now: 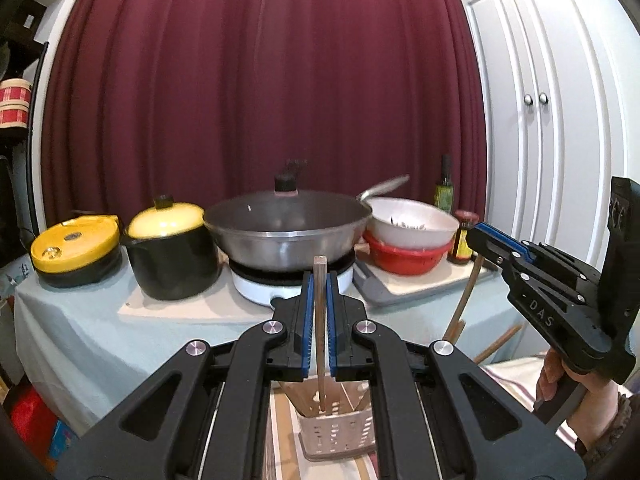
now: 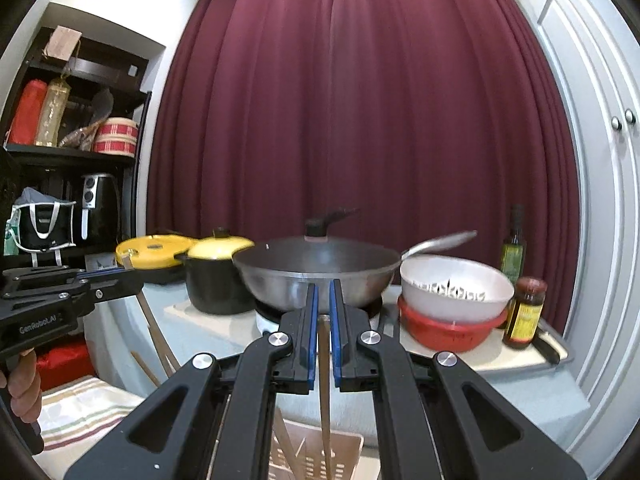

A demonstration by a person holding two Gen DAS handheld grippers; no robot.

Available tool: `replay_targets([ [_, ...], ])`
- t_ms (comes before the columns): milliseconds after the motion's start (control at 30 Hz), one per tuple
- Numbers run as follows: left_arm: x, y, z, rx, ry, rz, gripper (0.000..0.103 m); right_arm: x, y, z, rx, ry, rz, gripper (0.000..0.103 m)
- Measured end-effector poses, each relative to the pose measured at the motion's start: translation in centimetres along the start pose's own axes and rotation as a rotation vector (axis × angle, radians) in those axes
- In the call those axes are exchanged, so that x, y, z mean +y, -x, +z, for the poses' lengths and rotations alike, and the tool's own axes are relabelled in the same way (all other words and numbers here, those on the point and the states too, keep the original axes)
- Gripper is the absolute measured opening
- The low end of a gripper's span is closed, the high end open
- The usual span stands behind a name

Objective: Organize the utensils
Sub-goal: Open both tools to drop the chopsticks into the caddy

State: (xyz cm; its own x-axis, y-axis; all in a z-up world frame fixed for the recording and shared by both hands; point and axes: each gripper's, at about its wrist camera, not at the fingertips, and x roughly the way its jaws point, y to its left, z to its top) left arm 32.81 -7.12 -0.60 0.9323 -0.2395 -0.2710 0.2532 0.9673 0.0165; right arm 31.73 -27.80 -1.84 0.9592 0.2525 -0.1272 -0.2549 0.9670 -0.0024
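Left wrist: left tongs [image 1: 319,280] grip chopstick [image 1: 319,300]; right wrist only: right tongs [image 2: 323,296] narrow round stick [image 2: 324,380].

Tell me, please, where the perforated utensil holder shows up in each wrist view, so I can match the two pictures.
Left wrist view: the utensil holder sits at bottom centre, just right of the midline, below the left gripper, with a wooden stick running down into it.
Right wrist view: the utensil holder is at the bottom edge, centre, partly cut off, below the right gripper.
Shared landmark: the steel wok behind.
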Motion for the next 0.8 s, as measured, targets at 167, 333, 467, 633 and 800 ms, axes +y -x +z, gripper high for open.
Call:
replay_targets([
  [167, 0.3, -1.1, -1.1, 0.039, 0.022, 0.002, 0.009, -0.5, -0.4, -0.7, 0.028, -0.016, -0.008, 0.013],
  [333, 0.2, 0.0, -1.3, 0.022, 0.025, 0.007, 0.035, -0.8, 1.2, -0.4, 0.024, -0.024, -0.046, 0.033],
  [467, -0.3, 2.6, -1.5, -0.008, 0.009, 0.022, 0.052, -0.7, 3.5, -0.4, 0.023, -0.033, -0.073, 0.043],
  [633, -0.8, 6.1, -2.7, -0.017, -0.013, 0.029, 0.060, 0.0, 7.5, -1.2, 0.042, -0.033, -0.096, 0.048],
  [800, -1.3, 9.9, -5.2, 0.010, -0.025, 0.030, 0.061, 1.0, 11.5, -3.3, 0.085, -0.040, -0.105, 0.051],
])
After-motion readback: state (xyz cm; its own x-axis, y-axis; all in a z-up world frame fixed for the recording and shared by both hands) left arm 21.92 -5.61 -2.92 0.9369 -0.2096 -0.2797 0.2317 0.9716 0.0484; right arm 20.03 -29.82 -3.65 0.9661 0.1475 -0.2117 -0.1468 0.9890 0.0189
